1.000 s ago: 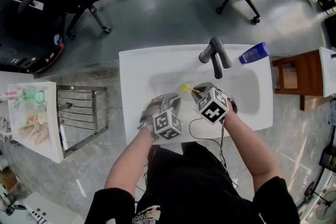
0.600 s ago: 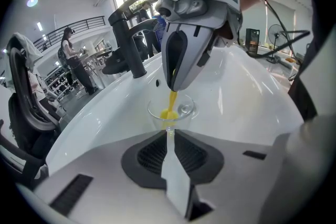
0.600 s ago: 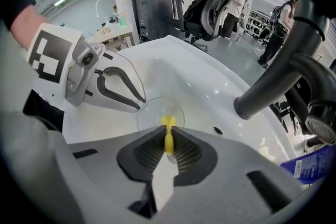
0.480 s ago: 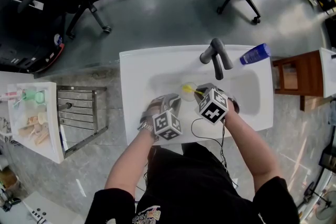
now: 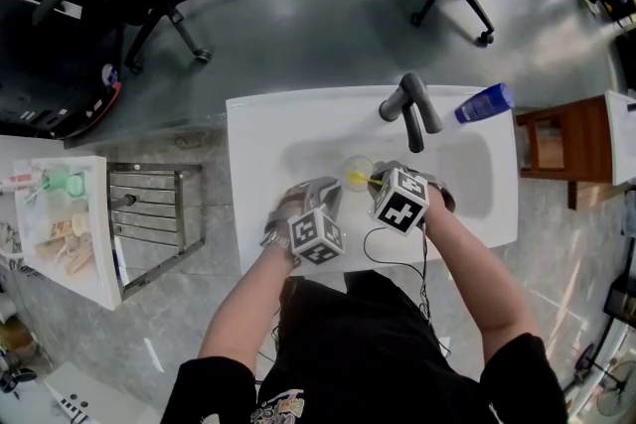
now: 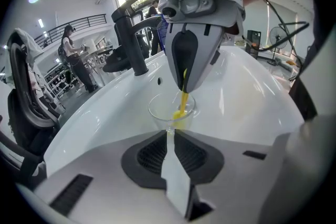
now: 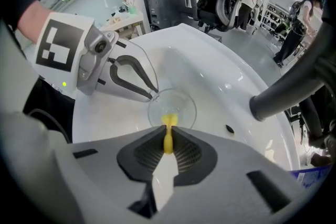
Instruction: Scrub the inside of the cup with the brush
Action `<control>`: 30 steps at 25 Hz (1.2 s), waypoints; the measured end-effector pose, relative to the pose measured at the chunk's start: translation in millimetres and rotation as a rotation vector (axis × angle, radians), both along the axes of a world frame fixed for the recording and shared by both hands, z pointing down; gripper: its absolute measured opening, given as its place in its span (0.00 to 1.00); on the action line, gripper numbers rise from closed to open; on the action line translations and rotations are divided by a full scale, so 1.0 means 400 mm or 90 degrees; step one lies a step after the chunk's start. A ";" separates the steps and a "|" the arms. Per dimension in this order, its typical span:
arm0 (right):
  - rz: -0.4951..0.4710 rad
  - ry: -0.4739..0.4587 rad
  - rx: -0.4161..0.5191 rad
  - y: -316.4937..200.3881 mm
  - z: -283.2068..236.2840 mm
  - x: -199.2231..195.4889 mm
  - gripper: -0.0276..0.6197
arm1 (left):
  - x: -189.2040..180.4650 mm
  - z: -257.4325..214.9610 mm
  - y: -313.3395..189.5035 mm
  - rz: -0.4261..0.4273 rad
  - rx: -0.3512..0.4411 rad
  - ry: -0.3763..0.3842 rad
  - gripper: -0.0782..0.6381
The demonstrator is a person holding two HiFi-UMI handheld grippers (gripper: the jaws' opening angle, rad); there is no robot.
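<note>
Cup (image 5: 356, 168): clear glass, upright in the bowl of the white sink (image 5: 260, 129), left of the bowl's middle and just in front of the spout.
Brush (image 7: 168, 136): yellow; its handle rises out of the cup and its lower end is inside the glass (whether it touches the bottom cannot be told).
Left gripper (image 6: 169, 132): jaws drawn nearly together, pinching the near wall of the cup at its rim; it reaches in from the sink's front edge.
Right gripper (image 7: 167, 140): jaws closed on the brush handle, pointing steeply down over the cup's mouth.
Faucet (image 5: 409, 106): black, at the sink's rear edge, with the spout reaching over the bowl.
Bottle (image 5: 483, 100): blue, at the sink's rear right corner, well apart from the cup.
Forearms (image 5: 475, 273): bare, coming in over the sink's front edge, one behind each gripper.
</note>
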State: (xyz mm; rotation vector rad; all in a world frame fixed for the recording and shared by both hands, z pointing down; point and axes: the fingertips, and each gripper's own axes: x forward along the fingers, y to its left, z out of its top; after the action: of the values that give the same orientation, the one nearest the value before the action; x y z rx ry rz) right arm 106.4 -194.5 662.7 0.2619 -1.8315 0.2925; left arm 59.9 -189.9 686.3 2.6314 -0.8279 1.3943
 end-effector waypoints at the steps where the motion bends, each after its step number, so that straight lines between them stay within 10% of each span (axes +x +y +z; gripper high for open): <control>1: -0.003 -0.001 -0.007 0.006 -0.001 -0.003 0.10 | 0.000 -0.001 -0.001 0.000 0.000 0.000 0.17; 30: 0.069 -0.042 0.047 -0.062 0.008 -0.028 0.10 | -0.010 0.011 -0.004 -0.003 -0.013 0.004 0.17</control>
State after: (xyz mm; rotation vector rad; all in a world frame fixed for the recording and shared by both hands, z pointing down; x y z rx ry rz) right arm 95.2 -219.4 665.8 0.4079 -1.8990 0.3130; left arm 56.0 -191.6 690.8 2.6160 -0.8136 1.3850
